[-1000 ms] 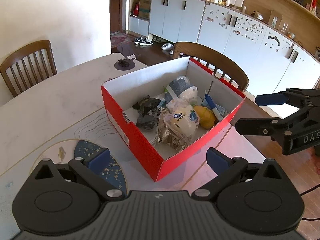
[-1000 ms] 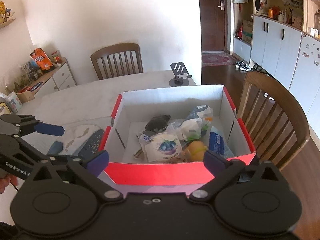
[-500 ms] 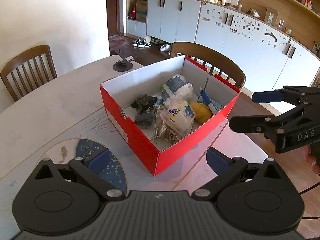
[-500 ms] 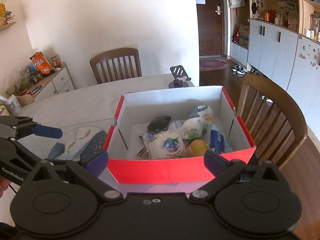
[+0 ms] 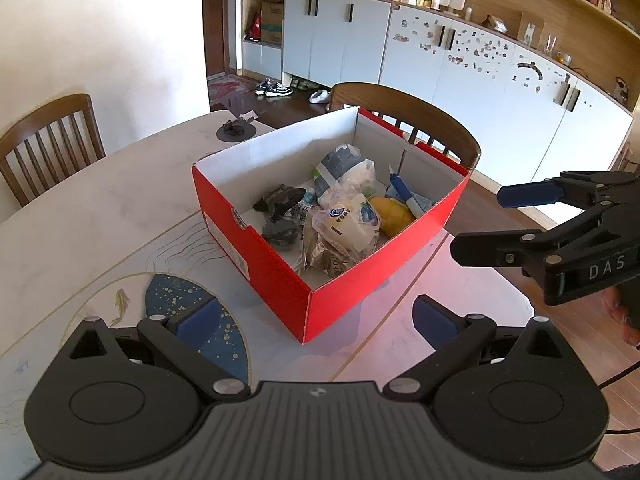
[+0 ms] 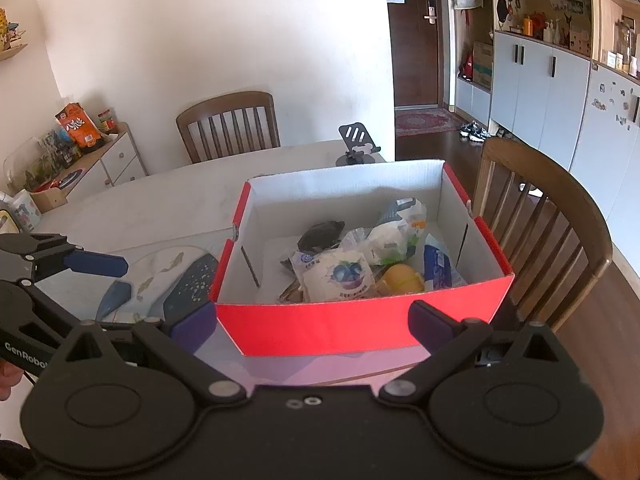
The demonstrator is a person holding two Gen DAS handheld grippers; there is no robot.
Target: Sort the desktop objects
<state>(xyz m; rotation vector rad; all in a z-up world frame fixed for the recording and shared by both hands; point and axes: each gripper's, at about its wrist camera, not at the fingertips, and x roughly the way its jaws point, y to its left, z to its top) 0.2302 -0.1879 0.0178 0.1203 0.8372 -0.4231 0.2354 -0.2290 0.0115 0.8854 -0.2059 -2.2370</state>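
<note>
A red box (image 5: 360, 280) with a white inside stands on the marble table. It holds a white blueberry-print packet (image 5: 352, 224), a yellow object (image 5: 390, 216), a black crumpled thing (image 5: 280, 200), a blue pen (image 5: 404, 192) and a grey-white bag (image 5: 340, 168). My left gripper (image 5: 316, 318) hovers open, short of the box's near corner, holding nothing. My right gripper (image 5: 478, 220) hangs open off the box's right side. In the right wrist view, the right gripper (image 6: 310, 322) is open before the box's red front wall (image 6: 320, 328). The left gripper's blue finger (image 6: 98, 265) shows at the left.
A placemat with a dark blue speckled patch (image 5: 172, 300) lies left of the box. A black phone stand (image 5: 236, 130) sits at the table's far end. Wooden chairs (image 6: 552, 216) stand behind the box and at the far side (image 6: 228, 124). The table edge runs just right of the box.
Both grippers have drawn back slightly from the box, which looks a little farther off in each view. Both stayed open. The box's contents have not moved.
</note>
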